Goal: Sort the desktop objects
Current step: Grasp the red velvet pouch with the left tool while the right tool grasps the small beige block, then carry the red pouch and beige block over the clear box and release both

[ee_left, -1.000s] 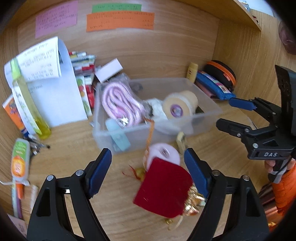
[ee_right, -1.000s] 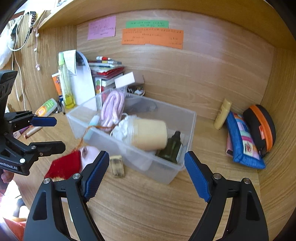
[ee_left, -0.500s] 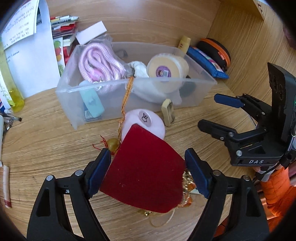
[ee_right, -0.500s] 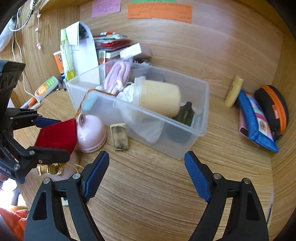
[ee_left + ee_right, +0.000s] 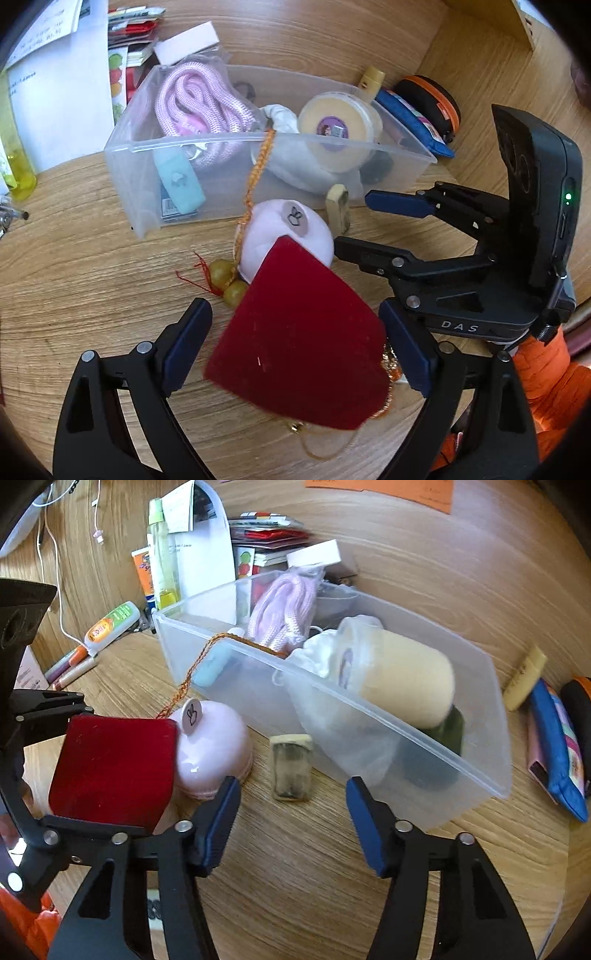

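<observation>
A red velvet pouch [image 5: 301, 349] lies on the wooden desk between the open fingers of my left gripper [image 5: 295, 349]; it also shows in the right wrist view [image 5: 112, 770]. Its orange cord [image 5: 258, 168] runs over the rim of the clear plastic bin [image 5: 147, 147]. A pink dome-shaped gadget [image 5: 212, 751] and a small beige eraser [image 5: 291, 766] sit in front of the bin [image 5: 480, 738]. My right gripper [image 5: 291, 825] is open and empty just in front of the eraser.
The bin holds a pink rope [image 5: 195, 99], a cream tape roll [image 5: 340, 127] and a teal tag [image 5: 179, 182]. Pencil cases [image 5: 554, 742] lie right of the bin. Bottles, paper and books [image 5: 177, 554] stand at the back left. Pens [image 5: 70, 666] lie at the left.
Both grippers have moved forward and down toward the desk. The red pouch now sits deeper between my left fingers. My right gripper has closed in on the eraser and narrowed a little.
</observation>
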{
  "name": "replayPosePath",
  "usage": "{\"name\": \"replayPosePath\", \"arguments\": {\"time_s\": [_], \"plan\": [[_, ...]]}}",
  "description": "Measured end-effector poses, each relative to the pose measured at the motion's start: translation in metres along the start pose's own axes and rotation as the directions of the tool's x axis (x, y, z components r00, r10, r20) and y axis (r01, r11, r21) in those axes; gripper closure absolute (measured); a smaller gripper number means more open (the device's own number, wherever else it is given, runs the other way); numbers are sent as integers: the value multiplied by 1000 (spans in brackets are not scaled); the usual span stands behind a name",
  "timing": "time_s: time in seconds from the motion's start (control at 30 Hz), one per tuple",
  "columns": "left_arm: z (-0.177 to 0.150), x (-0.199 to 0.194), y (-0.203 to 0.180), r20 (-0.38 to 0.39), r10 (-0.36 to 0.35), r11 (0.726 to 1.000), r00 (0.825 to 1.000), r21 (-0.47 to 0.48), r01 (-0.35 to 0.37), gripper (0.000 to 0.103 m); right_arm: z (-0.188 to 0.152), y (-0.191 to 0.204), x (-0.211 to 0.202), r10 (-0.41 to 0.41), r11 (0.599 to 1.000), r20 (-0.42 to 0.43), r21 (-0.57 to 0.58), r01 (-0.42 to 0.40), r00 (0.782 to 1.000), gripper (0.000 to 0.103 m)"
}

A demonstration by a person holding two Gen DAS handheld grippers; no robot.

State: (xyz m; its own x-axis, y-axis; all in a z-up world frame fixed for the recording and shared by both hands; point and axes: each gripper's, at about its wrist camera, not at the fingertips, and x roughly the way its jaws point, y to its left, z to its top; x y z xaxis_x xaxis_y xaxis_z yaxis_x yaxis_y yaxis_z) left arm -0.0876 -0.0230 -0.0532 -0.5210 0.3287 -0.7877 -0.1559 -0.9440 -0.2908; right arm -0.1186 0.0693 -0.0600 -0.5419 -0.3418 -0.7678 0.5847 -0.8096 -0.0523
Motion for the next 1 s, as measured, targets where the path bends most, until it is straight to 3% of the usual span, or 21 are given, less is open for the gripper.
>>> {"name": "replayPosePath", "arguments": {"time_s": [0.07, 0.23, 0.37, 0.43, 0.6, 0.7, 1.0], "plan": [[1, 0, 6, -2, -26, 1000, 1000, -18, 26, 11, 3, -1, 3, -5, 1000, -2, 2, 5, 1000, 51], [-2, -3, 6, 37, -5, 1000, 999, 0, 5, 11, 6, -5, 15, 25, 1000, -37, 11, -24, 999, 68], [-4, -9, 5, 64, -9, 1000, 998, 14, 8, 30, 7, -4, 23, 31, 999, -46, 12, -31, 998, 76], [-4, -11, 6, 73, -8, 1000, 997, 14, 7, 33, 9, -3, 25, 31, 999, -46, 11, -31, 998, 80], [-4, -19, 10, 98, -18, 1000, 995, 9, 17, 65, 8, -5, 19, 27, 1000, -24, 10, -26, 999, 81], [-3, -27, 14, 119, 10, 1000, 993, 6, -10, 71, 8, -7, 12, 20, 1000, -6, 12, -20, 1000, 81], [4, -45, 15, 188, 73, 997, 980, -18, -70, 72, 2, -14, -14, 17, 999, 47, 36, -19, 999, 81]]}}
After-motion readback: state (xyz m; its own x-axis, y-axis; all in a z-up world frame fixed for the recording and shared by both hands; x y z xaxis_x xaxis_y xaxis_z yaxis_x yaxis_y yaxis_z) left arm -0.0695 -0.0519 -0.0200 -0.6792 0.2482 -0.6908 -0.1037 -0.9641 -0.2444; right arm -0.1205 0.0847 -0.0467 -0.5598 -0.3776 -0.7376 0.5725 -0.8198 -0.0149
